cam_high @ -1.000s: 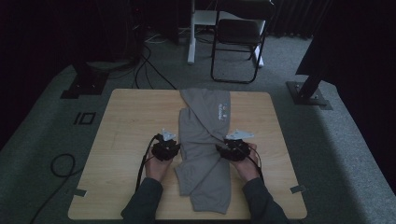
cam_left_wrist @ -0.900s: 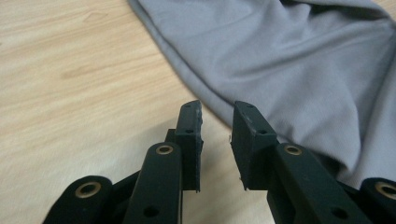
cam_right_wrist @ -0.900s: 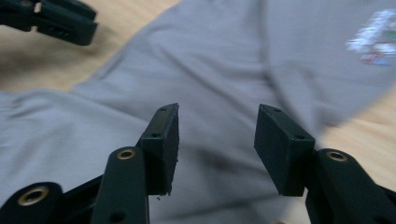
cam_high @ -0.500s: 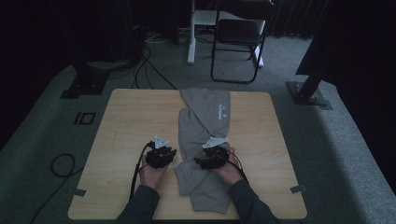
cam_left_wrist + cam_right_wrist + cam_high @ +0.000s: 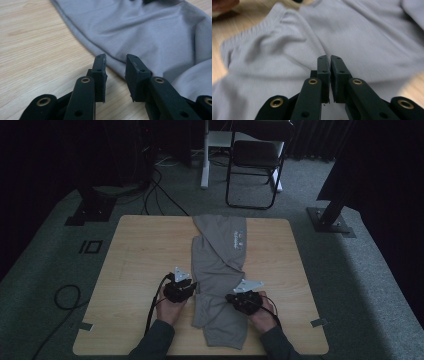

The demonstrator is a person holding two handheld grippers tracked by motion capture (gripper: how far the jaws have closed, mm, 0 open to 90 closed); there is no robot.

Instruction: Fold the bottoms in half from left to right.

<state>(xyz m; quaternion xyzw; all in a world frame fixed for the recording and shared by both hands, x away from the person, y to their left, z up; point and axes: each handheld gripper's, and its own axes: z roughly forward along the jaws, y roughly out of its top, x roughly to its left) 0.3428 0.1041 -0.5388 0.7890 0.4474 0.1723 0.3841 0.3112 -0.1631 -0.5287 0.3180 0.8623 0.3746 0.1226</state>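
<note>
A grey garment (image 5: 220, 265) lies lengthwise down the middle of the wooden table (image 5: 145, 250), with a small printed logo near its far end. My left gripper (image 5: 191, 288) sits at the garment's left edge. In the left gripper view its jaws (image 5: 116, 58) stand open and have just been opening a little, with the hem of the cloth (image 5: 150, 30) just beyond the tips and nothing between the pads. My right gripper (image 5: 231, 299) rests on the garment's near right part. Its jaws (image 5: 329, 58) have just been closing and are shut over the wrinkled cloth (image 5: 362, 37), with no fold visible between them.
Bare wood (image 5: 37, 50) flanks the garment on both sides. Beyond the table stand a black chair (image 5: 255, 155) and a white post. Two dark stand bases (image 5: 90, 212) (image 5: 330, 220) sit on the carpet, and cables (image 5: 65, 295) loop on the floor at the left.
My right hand has moved toward the table's near edge, onto the garment's lower part. The left hand has stayed about where it was at the garment's left edge.
</note>
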